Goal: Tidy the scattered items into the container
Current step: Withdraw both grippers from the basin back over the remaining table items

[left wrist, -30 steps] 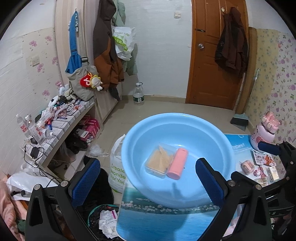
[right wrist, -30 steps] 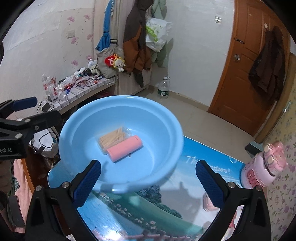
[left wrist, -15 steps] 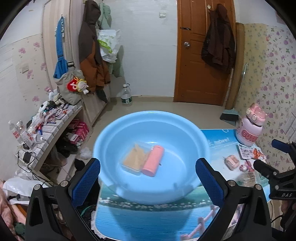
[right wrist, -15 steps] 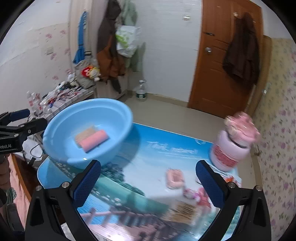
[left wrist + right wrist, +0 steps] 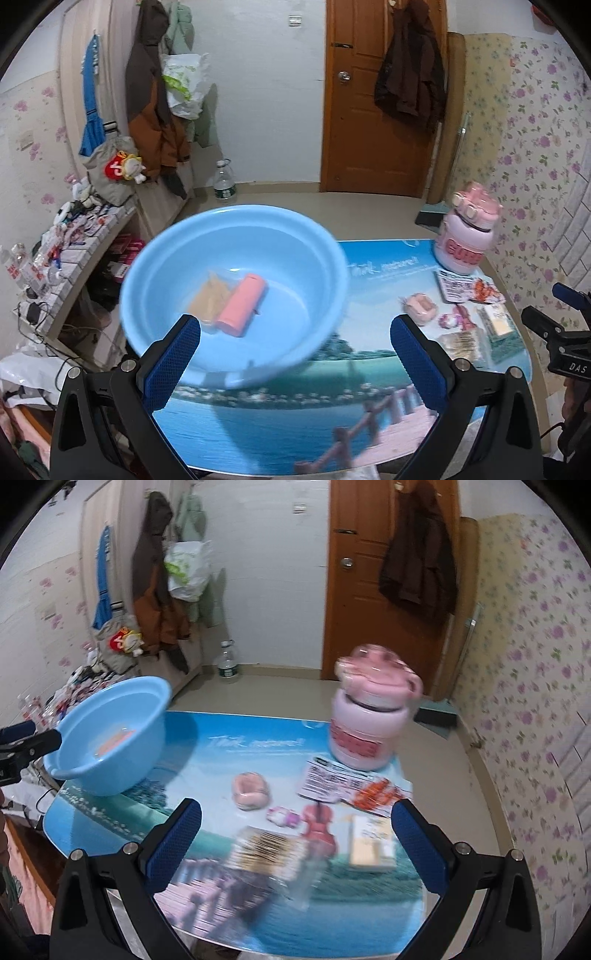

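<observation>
A light blue basin [image 5: 236, 291] [image 5: 110, 738] stands on the left part of the table and holds a pink cylinder [image 5: 242, 310] and a clear box of toothpicks [image 5: 208, 301]. My left gripper [image 5: 295, 365] hangs open just in front of the basin, empty. My right gripper [image 5: 295, 845] is open and empty above the scattered items: a clear box of cotton swabs [image 5: 271, 853], a pink round case [image 5: 251, 788], a small violin figure [image 5: 321, 823], a pink-white trinket [image 5: 282, 816], a yellow card pack [image 5: 371, 842] and a printed snack packet [image 5: 347, 784].
A big pink bottle [image 5: 369, 720] [image 5: 467, 236] stands at the table's far right. The table [image 5: 229, 753] has a seaside picture top. A cluttered shelf [image 5: 74, 243] lies left of the table, coats hang on the wall, and a brown door [image 5: 373, 96] is behind.
Both views have swung to the right. The basin has slid leftward in each view, and the scattered items now lie under my right gripper. Both grippers stay open.
</observation>
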